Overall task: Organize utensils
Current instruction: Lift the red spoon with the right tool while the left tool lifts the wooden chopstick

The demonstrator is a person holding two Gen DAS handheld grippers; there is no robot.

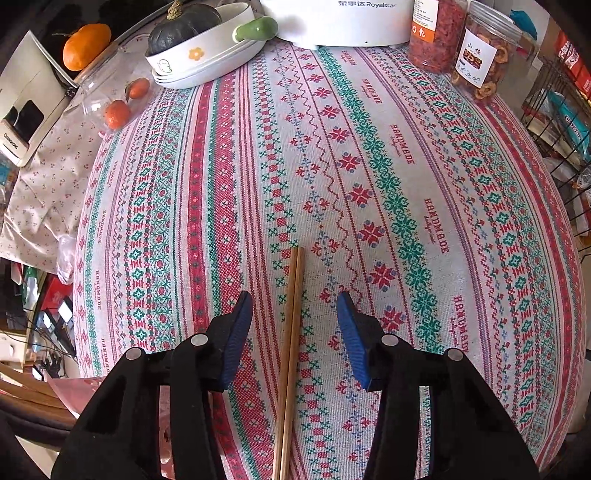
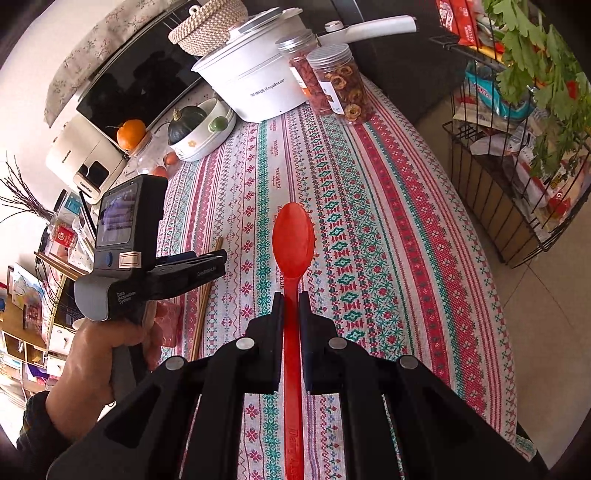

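Observation:
A pair of wooden chopsticks point(image 1: 291, 332) lies on the patterned tablecloth point(image 1: 406, 206), running between the fingers of my left gripper point(image 1: 294, 314), which is open around them without touching. In the right wrist view my right gripper point(image 2: 291, 302) is shut on the handle of a red plastic spoon point(image 2: 294, 240), bowl pointing forward above the cloth. The left gripper point(image 2: 207, 260) shows there at the left, held in a hand over the chopsticks point(image 2: 201, 314).
At the table's far edge stand a white Royalstar cooker point(image 2: 255, 92), two jars of dried fruit point(image 1: 484, 55), a stack of bowls with a dark squash point(image 1: 184, 26) and a bag of oranges point(image 1: 118, 110). A wire rack point(image 2: 517, 184) stands right of the table.

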